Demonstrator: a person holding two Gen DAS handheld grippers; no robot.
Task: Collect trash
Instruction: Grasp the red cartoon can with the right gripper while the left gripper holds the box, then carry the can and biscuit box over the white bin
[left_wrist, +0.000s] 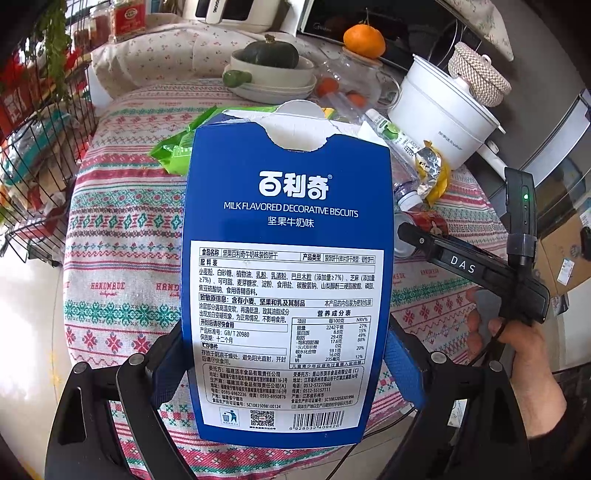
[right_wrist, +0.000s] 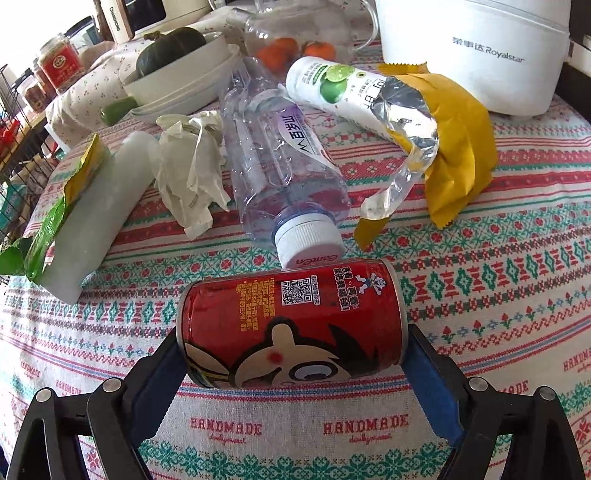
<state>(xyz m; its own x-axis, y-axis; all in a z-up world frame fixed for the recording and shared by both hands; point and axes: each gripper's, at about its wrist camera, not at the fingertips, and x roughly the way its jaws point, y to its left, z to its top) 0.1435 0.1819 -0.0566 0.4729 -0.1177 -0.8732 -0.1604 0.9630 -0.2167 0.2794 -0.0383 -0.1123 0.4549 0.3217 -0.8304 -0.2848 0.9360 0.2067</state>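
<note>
My left gripper (left_wrist: 284, 332) is shut on a blue biscuit box (left_wrist: 288, 229), which stands upright above the patterned tablecloth (left_wrist: 122, 266) with its torn top open. In the right wrist view a red drink can (right_wrist: 291, 325) lies sideways on the cloth, and my right gripper (right_wrist: 293, 336) is shut on it, with its blue pads (right_wrist: 162, 369) against the can's two ends. Just beyond the can lie a clear plastic bottle (right_wrist: 280, 158), a lime-label bottle (right_wrist: 332, 88), a yellow foil wrapper (right_wrist: 454, 147), a crumpled tissue (right_wrist: 192, 166) and a green wrapper (right_wrist: 70, 195).
A white electric pot (right_wrist: 472, 48) stands at the back right. A bowl with a green squash (right_wrist: 177, 70) and a glass jug with oranges (right_wrist: 295, 37) are behind the litter. A wire rack (left_wrist: 37, 147) stands off the table's left edge. A hand (left_wrist: 517, 347) holds the right gripper.
</note>
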